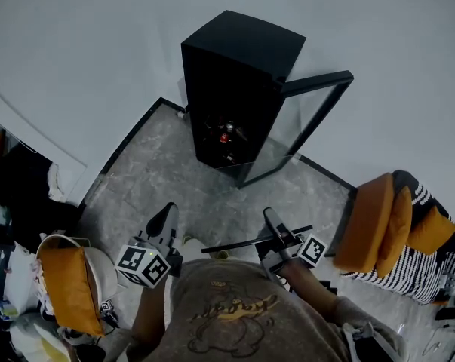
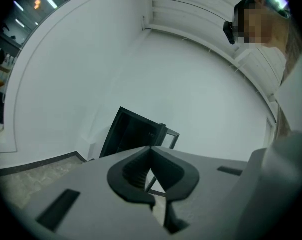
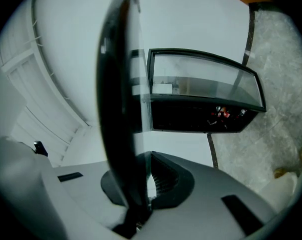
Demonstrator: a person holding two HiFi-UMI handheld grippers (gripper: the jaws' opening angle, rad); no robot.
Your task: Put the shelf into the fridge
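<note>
A black mini fridge (image 1: 238,89) stands on the floor ahead, its glass door (image 1: 310,119) swung open to the right. Small red and dark items (image 1: 225,136) sit low inside. My right gripper (image 1: 276,228) is shut on the edge of the shelf (image 1: 250,243), a thin glass pane with a dark rim held edge-on. In the right gripper view the shelf (image 3: 115,109) rises from the gripper (image 3: 145,184), in front of the fridge (image 3: 191,116). My left gripper (image 1: 169,213) is held to the left of the shelf. It (image 2: 151,151) is shut on nothing and points at the fridge (image 2: 130,134).
Orange cushions on a striped seat (image 1: 385,228) stand at the right. A white bag with orange fabric (image 1: 69,277) and clutter lie at the left. Grey speckled floor (image 1: 174,172) stretches between me and the fridge. White walls rise behind it.
</note>
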